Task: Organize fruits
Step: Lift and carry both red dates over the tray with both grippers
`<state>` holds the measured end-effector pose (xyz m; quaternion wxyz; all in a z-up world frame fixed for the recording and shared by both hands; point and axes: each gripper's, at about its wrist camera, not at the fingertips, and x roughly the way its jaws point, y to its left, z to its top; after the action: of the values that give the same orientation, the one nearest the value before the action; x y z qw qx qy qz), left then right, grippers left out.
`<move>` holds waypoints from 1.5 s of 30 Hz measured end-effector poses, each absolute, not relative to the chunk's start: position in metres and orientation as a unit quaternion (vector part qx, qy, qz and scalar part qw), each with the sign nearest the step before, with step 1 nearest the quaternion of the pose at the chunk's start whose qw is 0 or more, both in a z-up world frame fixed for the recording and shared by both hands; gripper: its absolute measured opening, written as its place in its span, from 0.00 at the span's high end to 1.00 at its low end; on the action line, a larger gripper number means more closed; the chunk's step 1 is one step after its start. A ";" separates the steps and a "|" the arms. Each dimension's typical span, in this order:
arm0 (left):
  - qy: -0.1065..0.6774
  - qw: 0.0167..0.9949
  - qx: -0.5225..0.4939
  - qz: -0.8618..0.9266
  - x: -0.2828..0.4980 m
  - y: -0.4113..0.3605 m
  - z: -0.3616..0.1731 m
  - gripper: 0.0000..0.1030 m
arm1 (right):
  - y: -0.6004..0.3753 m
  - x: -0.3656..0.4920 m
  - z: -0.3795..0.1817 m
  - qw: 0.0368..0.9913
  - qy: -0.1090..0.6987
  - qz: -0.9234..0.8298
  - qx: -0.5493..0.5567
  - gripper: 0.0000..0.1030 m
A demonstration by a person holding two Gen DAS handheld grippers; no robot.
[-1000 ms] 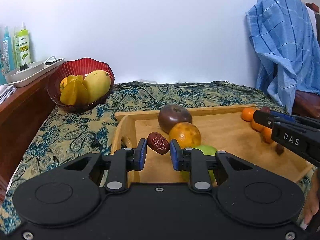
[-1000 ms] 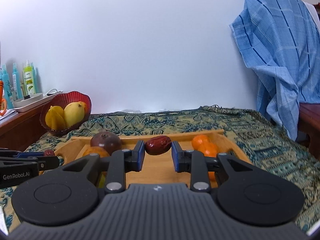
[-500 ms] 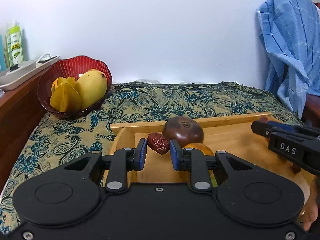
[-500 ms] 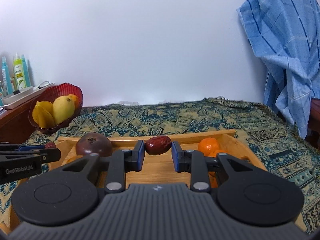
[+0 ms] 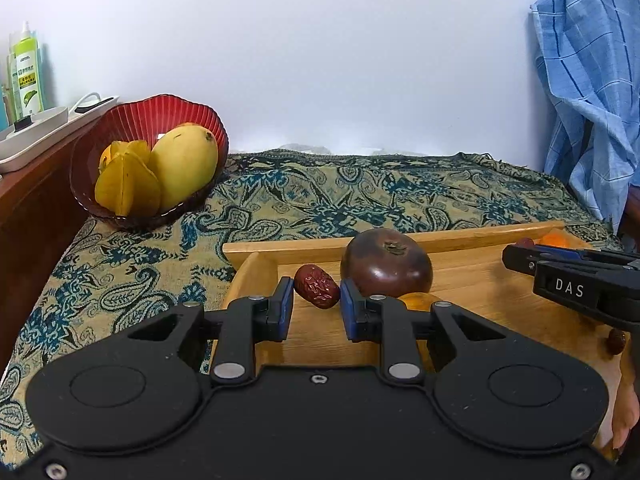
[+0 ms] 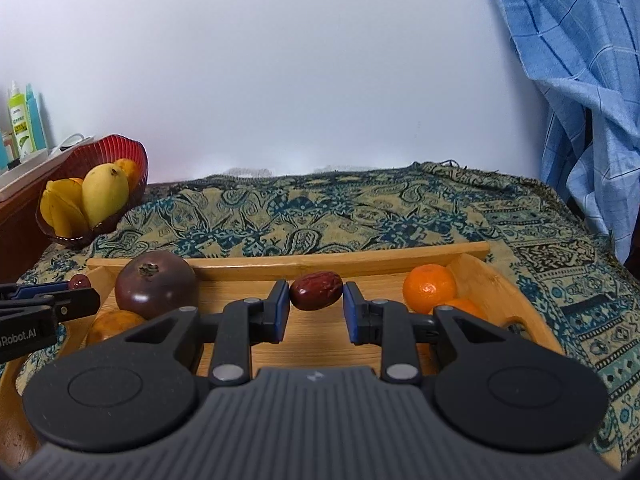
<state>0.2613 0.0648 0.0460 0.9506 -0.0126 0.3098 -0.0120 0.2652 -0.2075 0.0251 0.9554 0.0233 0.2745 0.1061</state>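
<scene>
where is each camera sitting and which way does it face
Left wrist: on the left tool, facing the wooden tray and red fruit bowl; it grips a wrinkled red date.
Right wrist: on the right tool, facing the wall, gripping another dark red date.
Shared: tray, round dark purple fruit, each other's tool.

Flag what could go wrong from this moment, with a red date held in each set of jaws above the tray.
1. The left gripper pinches its red date near the pad tips, tilted; it might slip and fall back into the wooden tray.
2. The right gripper holds its own date equally near the tips, so a quick swing may shake it loose.
3. The red bowl already holds a mango and starfruit; a dropped date could roll off them.
</scene>
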 end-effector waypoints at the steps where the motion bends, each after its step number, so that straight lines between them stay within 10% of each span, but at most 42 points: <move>1: 0.311 0.950 -0.013 -0.012 0.263 0.065 0.046 0.77 | -0.207 0.267 0.024 0.955 0.277 0.107 0.023 0.68; 45: 0.339 0.940 -0.027 -0.009 0.284 0.067 0.031 0.77 | -0.206 0.293 0.014 0.934 0.336 0.111 0.039 0.67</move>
<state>0.2842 0.0673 0.0306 0.9405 -0.0268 0.3386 -0.0089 0.2935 -0.2056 0.0143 0.9345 0.0388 0.3359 0.1111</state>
